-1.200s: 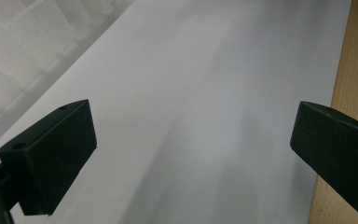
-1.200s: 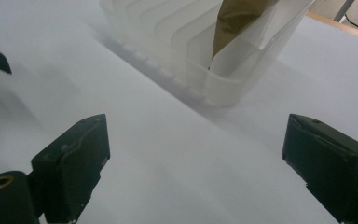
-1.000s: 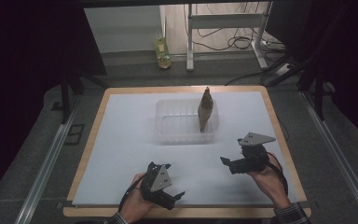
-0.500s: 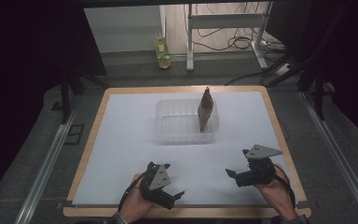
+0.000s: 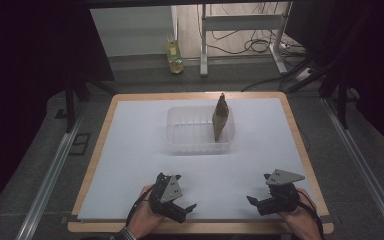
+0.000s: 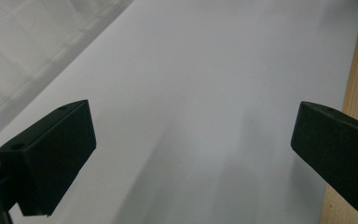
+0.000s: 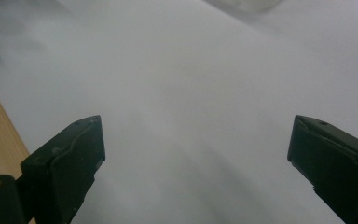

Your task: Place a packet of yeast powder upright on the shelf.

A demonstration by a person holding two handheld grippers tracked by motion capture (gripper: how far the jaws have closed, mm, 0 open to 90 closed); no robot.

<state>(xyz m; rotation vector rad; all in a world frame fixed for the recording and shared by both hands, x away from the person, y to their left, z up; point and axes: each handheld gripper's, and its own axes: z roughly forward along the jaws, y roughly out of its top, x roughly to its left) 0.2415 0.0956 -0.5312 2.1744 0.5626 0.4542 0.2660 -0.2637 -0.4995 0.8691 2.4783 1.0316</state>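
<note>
Left tool (image 5: pixel 189 206): I have it low at the table's (image 5: pixel 130 150) near edge, jaws spread wide, nothing between them.
Right tool (image 5: pixel 253 202): also at the near edge, jaws wide apart and empty.
Brown cone (image 5: pixel 220 118): stands upright inside the clear tub (image 5: pixel 180 131), at its right end, well apart from both tools.
</note>
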